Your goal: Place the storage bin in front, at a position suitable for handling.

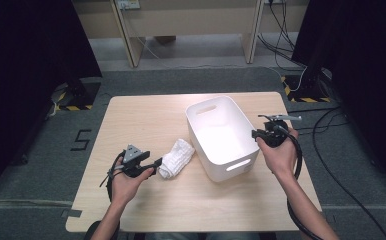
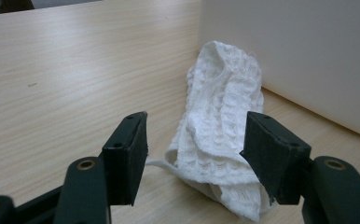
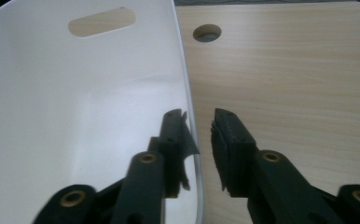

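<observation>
A crumpled white waffle-weave cloth (image 1: 177, 157) (image 2: 225, 102) lies on the wooden table (image 1: 146, 115), just left of a white plastic bin (image 1: 221, 135) with handle slots. My left gripper (image 1: 157, 164) (image 2: 194, 158) is low at the cloth's near end, jaws open on either side of it, the left pad clear of the fabric. My right gripper (image 1: 256, 135) (image 3: 199, 126) straddles the bin's right wall (image 3: 187, 93). One jaw is inside the bin and one outside. A narrow gap shows between the outer pad and the wall. Nothing lies in the bin.
A round cable hole (image 3: 207, 32) is in the table top beyond the bin. The bin's wall (image 2: 308, 56) rises just behind the cloth. Bare wood lies at the table's left and front. Cables and dark stands are on the floor around the table.
</observation>
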Tool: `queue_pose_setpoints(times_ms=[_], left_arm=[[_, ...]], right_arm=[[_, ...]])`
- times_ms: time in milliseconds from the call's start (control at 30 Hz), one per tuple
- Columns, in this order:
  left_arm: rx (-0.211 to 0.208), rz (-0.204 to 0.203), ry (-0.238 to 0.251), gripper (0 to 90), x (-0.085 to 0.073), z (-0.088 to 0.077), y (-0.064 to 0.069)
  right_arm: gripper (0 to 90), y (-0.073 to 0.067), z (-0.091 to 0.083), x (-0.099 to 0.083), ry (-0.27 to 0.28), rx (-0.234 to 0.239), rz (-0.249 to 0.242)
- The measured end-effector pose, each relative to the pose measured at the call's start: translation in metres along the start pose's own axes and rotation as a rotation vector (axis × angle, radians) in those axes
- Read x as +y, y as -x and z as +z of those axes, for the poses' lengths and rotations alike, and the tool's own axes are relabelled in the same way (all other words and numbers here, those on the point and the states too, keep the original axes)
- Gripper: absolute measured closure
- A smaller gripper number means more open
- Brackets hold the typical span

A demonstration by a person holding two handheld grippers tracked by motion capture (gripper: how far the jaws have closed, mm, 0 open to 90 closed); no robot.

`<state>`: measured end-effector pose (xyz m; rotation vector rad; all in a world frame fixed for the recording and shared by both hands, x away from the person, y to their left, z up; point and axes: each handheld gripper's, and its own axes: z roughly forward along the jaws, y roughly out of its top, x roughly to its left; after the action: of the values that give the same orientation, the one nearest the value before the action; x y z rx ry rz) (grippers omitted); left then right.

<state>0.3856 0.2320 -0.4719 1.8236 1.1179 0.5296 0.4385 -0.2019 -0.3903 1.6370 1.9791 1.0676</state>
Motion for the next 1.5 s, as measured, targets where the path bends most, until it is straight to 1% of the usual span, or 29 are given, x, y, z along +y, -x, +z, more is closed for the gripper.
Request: queue_pose_setpoints(times_ms=[33, 67, 100, 133, 233, 267, 300, 367, 400, 567, 633, 667, 700, 733, 767, 833, 867, 933, 967, 1033, 1067, 1133, 1167, 1233, 1300, 1367, 1400, 1433, 1500], left_arm=[[-0.001, 0.001, 0.002, 39.2, 0.001, 0.000, 0.000], [-0.001, 0.001, 0.002, 39.2, 0.001, 0.000, 0.000], [-0.003, 0.005, 0.002, 39.2, 0.002, 0.001, 0.000], [-0.004, 0.005, 0.003, 39.2, 0.003, 0.001, 0.000], [-0.004, -0.002, 0.012, 39.2, 0.006, 0.002, -0.001], [-0.004, -0.002, 0.012, 39.2, 0.006, 0.002, -0.001], [-0.009, -0.008, 0.027, 39.2, 0.011, 0.002, -0.001], [-0.013, -0.010, 0.033, 39.2, 0.013, 0.002, 0.000], [-0.018, -0.007, 0.044, 39.2, 0.021, 0.001, 0.000], [-0.030, 0.005, 0.070, 39.2, 0.044, 0.006, -0.001], [-0.041, 0.005, 0.070, 39.3, 0.055, 0.010, -0.002], [-0.041, 0.005, 0.070, 39.4, 0.055, 0.010, -0.002], [-0.050, -0.003, 0.067, 39.4, 0.068, 0.018, -0.004], [-0.050, -0.003, 0.067, 39.6, 0.068, 0.018, -0.004], [-0.061, -0.003, 0.063, 39.6, 0.080, 0.023, -0.004], [-0.074, 0.002, 0.061, 39.6, 0.092, 0.030, -0.003], [-0.084, 0.001, 0.062, 39.6, 0.101, 0.036, -0.001], [-0.100, 0.001, 0.051, 39.6, 0.114, 0.046, 0.000], [-0.098, -0.003, 0.047, 39.7, 0.119, 0.052, -0.001], [-0.081, -0.008, 0.040, 40.8, 0.128, 0.061, -0.003], [-0.079, -0.016, 0.035, 41.5, 0.133, 0.066, -0.004], [-0.078, -0.021, 0.034, 42.7, 0.135, 0.067, -0.004], [-0.076, -0.030, 0.017, 44.4, 0.141, 0.075, -0.005], [-0.070, -0.029, -0.004, 46.2, 0.145, 0.082, -0.005], [-0.058, -0.022, -0.025, 49.9, 0.146, 0.088, -0.005], [-0.067, -0.028, -0.034, 53.1, 0.147, 0.093, -0.004], [-0.071, -0.024, -0.042, 54.1, 0.147, 0.095, -0.004], [-0.071, -0.021, -0.046, 55.7, 0.147, 0.096, -0.004], [-0.069, -0.015, -0.056, 57.3, 0.147, 0.098, -0.004]], right_arm=[[81.8, 0.001, 0.003, -0.001, -0.010, 0.018, 0.005], [81.8, 0.001, 0.003, -0.001, -0.010, 0.018, 0.005], [85.8, 0.001, 0.007, -0.003, -0.023, 0.002, -0.039], [86.2, 0.000, 0.007, -0.003, -0.023, 0.001, -0.047], [87.7, -0.002, 0.007, -0.001, -0.035, -0.012, -0.103], [87.7, -0.002, 0.007, -0.001, -0.035, -0.012, -0.103], [88.0, -0.003, 0.008, 0.000, -0.042, -0.009, -0.128], [88.1, -0.002, 0.009, 0.001, -0.045, 0.001, -0.146], [88.1, -0.003, 0.010, 0.002, -0.047, 0.007, -0.159], [88.1, -0.007, 0.014, 0.004, -0.054, 0.051, -0.215], [88.1, -0.010, 0.016, 0.005, -0.057, 0.071, -0.237], [88.1, -0.010, 0.016, 0.005, -0.057, 0.071, -0.237], [87.1, -0.012, 0.017, 0.006, -0.066, 0.080, -0.238], [87.1, -0.012, 0.017, 0.006, -0.066, 0.080, -0.238], [77.5, -0.012, 0.014, 0.007, -0.054, 0.074, -0.211], [67.8, -0.012, 0.006, 0.008, -0.040, 0.062, -0.141], [65.7, -0.013, 0.002, 0.008, -0.037, 0.052, -0.119], [61.0, -0.012, -0.009, 0.006, -0.036, 0.010, -0.086], [59.9, -0.012, -0.013, 0.005, -0.035, 0.001, -0.060], [60.0, -0.010, -0.020, 0.002, -0.048, -0.010, -0.025], [60.1, -0.010, -0.021, 0.000, -0.055, -0.016, -0.009], [62.0, -0.010, -0.023, -0.003, -0.072, -0.012, 0.007], [63.5, -0.012, -0.023, -0.005, -0.089, -0.009, 0.027], [68.5, -0.014, -0.023, -0.006, -0.105, 0.004, 0.044], [76.9, -0.018, -0.021, -0.004, -0.126, 0.012, 0.030], [79.5, -0.022, -0.019, -0.002, -0.137, -0.008, 0.002], [80.9, -0.023, -0.018, -0.001, -0.139, -0.016, -0.002], [82.4, -0.022, -0.017, 0.001, -0.140, -0.021, -0.017], [84.2, -0.021, -0.013, 0.004, -0.157, -0.017, -0.020]])
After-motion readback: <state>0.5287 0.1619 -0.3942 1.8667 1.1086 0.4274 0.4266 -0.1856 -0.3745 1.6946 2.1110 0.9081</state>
